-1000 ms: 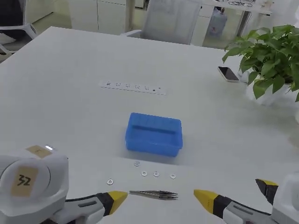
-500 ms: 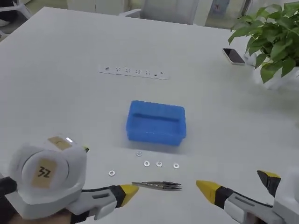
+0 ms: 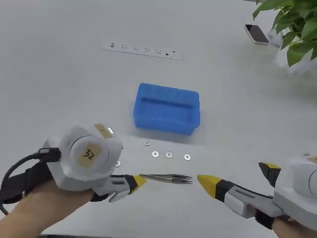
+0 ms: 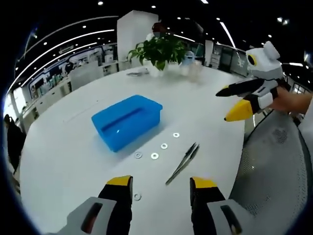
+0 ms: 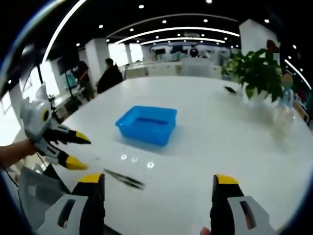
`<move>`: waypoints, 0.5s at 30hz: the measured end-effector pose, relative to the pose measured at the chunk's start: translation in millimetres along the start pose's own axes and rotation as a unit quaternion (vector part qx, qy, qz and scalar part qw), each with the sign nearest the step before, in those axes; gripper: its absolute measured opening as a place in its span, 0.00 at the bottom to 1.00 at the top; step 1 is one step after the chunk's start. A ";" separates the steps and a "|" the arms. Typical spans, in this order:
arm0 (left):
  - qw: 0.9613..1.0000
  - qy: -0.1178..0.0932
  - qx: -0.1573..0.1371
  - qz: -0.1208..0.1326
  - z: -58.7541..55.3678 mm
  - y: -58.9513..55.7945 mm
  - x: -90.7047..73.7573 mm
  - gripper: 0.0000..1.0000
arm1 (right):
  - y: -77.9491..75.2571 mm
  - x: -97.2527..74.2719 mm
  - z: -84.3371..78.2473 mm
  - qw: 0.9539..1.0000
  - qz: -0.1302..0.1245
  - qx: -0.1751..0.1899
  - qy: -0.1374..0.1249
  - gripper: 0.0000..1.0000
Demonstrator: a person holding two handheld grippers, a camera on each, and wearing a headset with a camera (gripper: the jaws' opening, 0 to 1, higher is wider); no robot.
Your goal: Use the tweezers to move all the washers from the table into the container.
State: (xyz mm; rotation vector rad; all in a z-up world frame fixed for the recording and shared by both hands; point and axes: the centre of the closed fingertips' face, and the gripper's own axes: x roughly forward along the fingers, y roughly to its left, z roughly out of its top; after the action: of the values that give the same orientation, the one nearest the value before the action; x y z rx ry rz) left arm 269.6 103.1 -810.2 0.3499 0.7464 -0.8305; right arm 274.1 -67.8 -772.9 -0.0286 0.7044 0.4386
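White table [image 3: 59,59] bears blue container [image 3: 167,109], washers [image 3: 169,155], tweezers [image 3: 166,178], phone [image 3: 256,33].

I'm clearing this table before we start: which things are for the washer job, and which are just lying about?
For the job: tweezers, washers, blue container.
Lying about: phone, potted plant, socket strip.

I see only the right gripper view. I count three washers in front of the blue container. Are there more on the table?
Observer: Yes. The left gripper view shows five washers: four in a row between the container and the tweezers, and a fifth washer apart from them, close to the left gripper.
Operator: Thank you. Is any washer already inside the container?
Observer: It seems not. The head view looks down into it, and its floor looks bare.
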 end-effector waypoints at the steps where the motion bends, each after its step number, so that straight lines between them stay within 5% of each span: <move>1: 1.000 -0.001 0.009 -0.001 0.9 0.4 4.5 0.39 | 0.6 0.3 0.6 1.000 0.002 -0.002 0.001 0.89; 6: 0.998 0.015 0.051 -0.029 -5.2 -4.3 22.9 0.18 | 0.0 0.7 1.9 1.000 0.004 -0.004 0.003 0.89; 15: 0.994 0.049 0.086 -0.054 -22.4 -9.9 42.4 0.08 | -1.8 -2.8 1.9 1.000 0.001 0.001 0.003 0.88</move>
State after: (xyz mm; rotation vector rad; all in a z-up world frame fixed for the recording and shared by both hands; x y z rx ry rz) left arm 270.5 86.3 -856.2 0.5113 0.7923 -0.9885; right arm 274.1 -70.1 -769.9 -0.0275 0.7106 0.4392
